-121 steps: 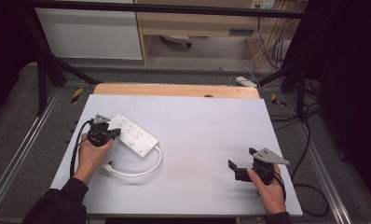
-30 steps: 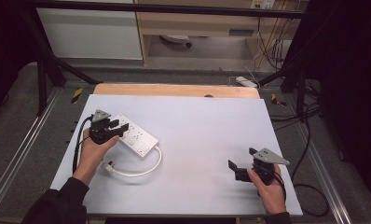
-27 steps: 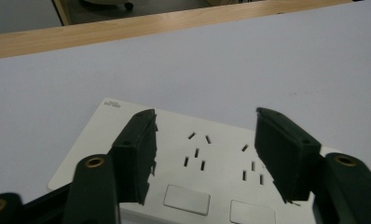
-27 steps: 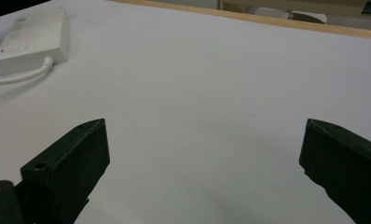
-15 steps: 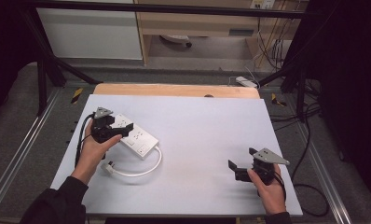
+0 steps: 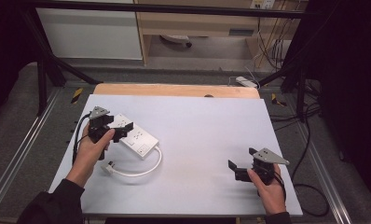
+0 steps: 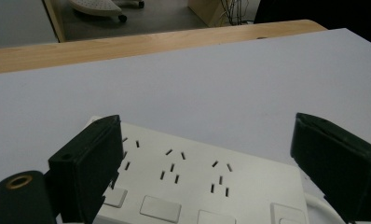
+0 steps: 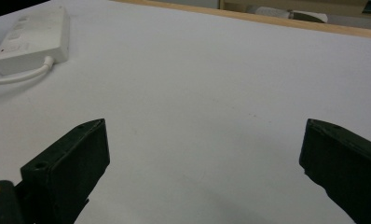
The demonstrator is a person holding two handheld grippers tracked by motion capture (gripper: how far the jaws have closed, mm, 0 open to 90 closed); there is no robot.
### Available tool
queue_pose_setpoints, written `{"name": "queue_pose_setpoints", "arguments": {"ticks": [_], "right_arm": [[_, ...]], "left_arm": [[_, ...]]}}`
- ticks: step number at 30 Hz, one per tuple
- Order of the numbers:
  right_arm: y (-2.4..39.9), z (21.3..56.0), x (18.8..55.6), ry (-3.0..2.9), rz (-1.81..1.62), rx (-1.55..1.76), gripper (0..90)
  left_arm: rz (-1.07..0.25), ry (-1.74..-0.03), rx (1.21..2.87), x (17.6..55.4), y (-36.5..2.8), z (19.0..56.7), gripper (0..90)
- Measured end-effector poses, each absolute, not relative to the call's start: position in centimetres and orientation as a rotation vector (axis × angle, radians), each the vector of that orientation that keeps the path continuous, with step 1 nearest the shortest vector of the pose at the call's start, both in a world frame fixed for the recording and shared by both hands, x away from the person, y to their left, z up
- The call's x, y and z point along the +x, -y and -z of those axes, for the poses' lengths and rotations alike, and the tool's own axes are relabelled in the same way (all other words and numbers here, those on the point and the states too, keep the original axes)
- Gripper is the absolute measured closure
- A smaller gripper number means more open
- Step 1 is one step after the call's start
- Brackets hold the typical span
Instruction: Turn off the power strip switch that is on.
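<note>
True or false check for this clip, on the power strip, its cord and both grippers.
1. The left gripper is clamped shut on the power strip. False: its jaws stand wide and have just been opening, with the strip below them.
2. The cord curls toward the person and ends in a plug lying on the table. True.
3. The right gripper holds the plug. False: it is open and holds nothing, far from the strip.
4. The strip is white. True.
</note>
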State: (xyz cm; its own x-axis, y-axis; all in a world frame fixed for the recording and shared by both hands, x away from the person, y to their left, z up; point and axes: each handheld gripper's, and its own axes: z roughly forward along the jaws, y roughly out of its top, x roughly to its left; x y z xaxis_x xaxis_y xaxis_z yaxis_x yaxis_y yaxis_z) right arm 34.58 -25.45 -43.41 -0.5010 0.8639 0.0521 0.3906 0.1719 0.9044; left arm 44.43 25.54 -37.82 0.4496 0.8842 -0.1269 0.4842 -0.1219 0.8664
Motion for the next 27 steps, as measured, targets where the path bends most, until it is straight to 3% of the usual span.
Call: {"name": "queue_pose_setpoints", "arguments": {"ticks": [27], "right_arm": [[25.3, 43.4, 34.6, -1.976, -1.292, 1.182, 2.0]], "left_arm": [[-0.554, -1.125, 1.749, 38.7, -27.8, 35.5, 8.4]]}}
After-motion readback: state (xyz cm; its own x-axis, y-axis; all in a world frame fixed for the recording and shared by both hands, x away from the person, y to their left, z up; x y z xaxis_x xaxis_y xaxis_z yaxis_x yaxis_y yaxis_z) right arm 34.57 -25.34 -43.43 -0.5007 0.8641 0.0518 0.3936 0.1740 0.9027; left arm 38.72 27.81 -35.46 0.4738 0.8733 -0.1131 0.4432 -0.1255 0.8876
